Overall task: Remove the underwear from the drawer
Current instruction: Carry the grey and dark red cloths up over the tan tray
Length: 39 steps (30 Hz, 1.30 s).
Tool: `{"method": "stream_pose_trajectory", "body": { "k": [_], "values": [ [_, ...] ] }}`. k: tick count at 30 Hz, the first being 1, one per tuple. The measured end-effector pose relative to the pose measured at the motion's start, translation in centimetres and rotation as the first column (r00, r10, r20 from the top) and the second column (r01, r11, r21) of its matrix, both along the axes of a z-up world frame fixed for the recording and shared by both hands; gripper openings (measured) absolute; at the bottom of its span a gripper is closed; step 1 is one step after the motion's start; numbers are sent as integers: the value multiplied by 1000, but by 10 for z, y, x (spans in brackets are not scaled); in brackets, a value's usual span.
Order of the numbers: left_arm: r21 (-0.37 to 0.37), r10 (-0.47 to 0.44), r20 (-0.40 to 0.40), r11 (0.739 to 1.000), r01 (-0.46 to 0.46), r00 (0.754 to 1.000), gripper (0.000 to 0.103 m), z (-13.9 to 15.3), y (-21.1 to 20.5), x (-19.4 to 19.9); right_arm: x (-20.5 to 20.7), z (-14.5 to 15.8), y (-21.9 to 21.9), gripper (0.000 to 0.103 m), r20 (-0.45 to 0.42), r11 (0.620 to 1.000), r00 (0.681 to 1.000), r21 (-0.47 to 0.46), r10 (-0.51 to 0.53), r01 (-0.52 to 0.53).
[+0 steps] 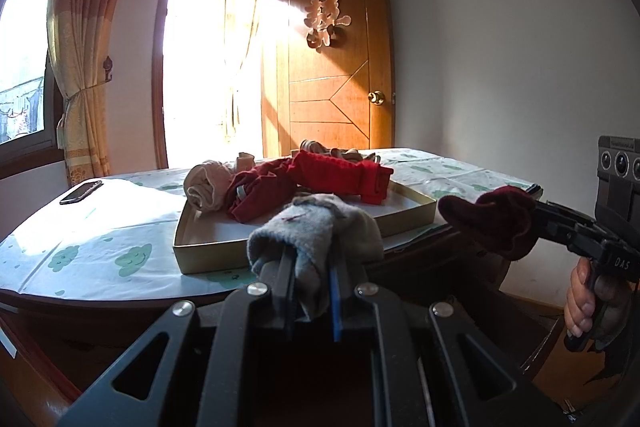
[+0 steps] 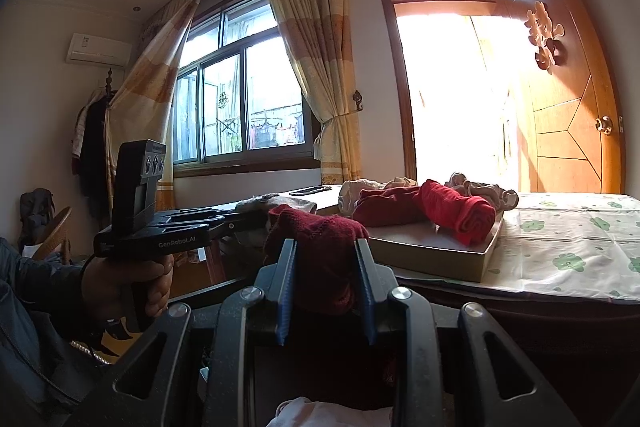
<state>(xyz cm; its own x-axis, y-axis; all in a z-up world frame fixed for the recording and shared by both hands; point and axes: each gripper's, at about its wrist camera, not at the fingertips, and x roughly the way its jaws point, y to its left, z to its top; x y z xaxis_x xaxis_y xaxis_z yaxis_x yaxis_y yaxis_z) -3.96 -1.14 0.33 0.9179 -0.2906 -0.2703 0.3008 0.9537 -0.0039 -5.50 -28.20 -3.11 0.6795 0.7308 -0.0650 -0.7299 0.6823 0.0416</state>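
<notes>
Hard daylight floods through the doorway (image 1: 208,67) ahead of the left gripper (image 1: 312,267), blown out white and flaring onto the door (image 1: 336,67); foreground dim, fisheye edges curved and dark.

Grey cloth (image 1: 320,227) fuzzy; maroon cloth (image 2: 320,239) knit; door (image 1: 340,67) glossy wood.

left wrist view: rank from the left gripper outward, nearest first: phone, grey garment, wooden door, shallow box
1. grey garment: clamped in the left gripper itself.
2. shallow box: just beyond, on the table ahead.
3. phone: farther back, at the table's left edge.
4. wooden door: farthest, behind the table, against the wall.
</notes>
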Motion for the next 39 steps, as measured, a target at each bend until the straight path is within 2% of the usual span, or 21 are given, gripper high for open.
{"method": "stream_pose_trajectory", "body": {
  "k": [13,26,39],
  "values": [
    [9,-2,-40,1000,2,999,10,10,-3,18,2,19,7,30,10,1000,1000,-20,-10,10],
    [49,-3,-49,999,5,999,11,24,-9,35,9,33,7,30,4,999,1000,-23,-23,23],
    [67,5,-80,998,1,997,10,26,-6,55,26,48,9,30,-6,999,999,-32,-40,40]
  ]
}}
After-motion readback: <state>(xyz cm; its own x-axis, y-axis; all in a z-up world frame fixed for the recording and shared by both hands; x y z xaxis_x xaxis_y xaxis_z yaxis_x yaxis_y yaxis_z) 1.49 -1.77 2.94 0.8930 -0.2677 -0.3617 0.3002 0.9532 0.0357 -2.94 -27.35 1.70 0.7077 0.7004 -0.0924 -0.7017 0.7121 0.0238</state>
